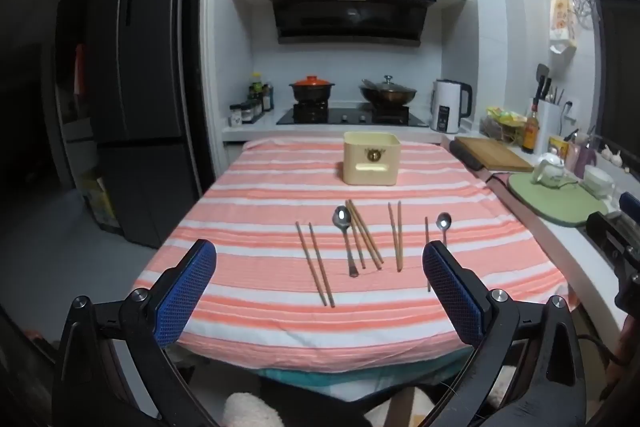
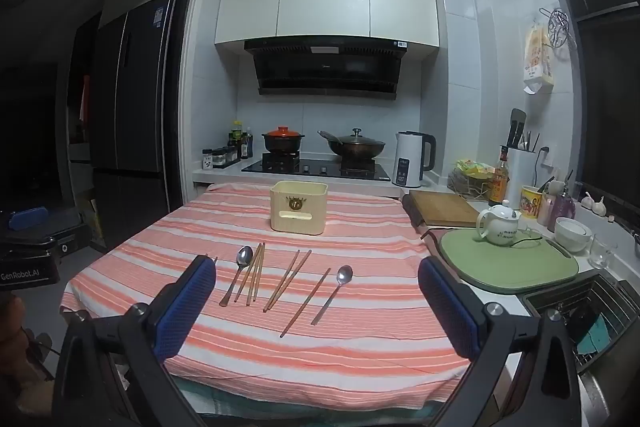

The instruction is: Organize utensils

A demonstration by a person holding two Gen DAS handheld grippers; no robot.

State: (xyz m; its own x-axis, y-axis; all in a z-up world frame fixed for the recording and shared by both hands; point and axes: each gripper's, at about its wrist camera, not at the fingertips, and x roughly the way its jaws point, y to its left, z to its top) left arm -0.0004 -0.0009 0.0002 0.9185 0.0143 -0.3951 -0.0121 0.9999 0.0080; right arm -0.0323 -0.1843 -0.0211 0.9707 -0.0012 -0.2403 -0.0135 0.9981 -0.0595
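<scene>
Looks like nothing's started yet. The striped tablecloth (image 1: 248, 187) has the cream utensil box (image 1: 371, 158) sitting at the far end, and all the cutlery's laid out in a row nearer the camera: several wooden chopsticks (image 1: 318, 263), a big spoon (image 1: 345, 239) touching one bunch of them, and a smaller spoon (image 2: 334, 293) off to the right.

Left gripper (image 1: 320, 291) and right gripper (image 2: 318, 301) both hang wide apart with nothing in them, back from the row.

Next move is probably picking one piece and dropping in low, since everything lies flat.

Can't see inside the box, and the right wrist view hides the leftmost chopsticks behind a finger.
</scene>
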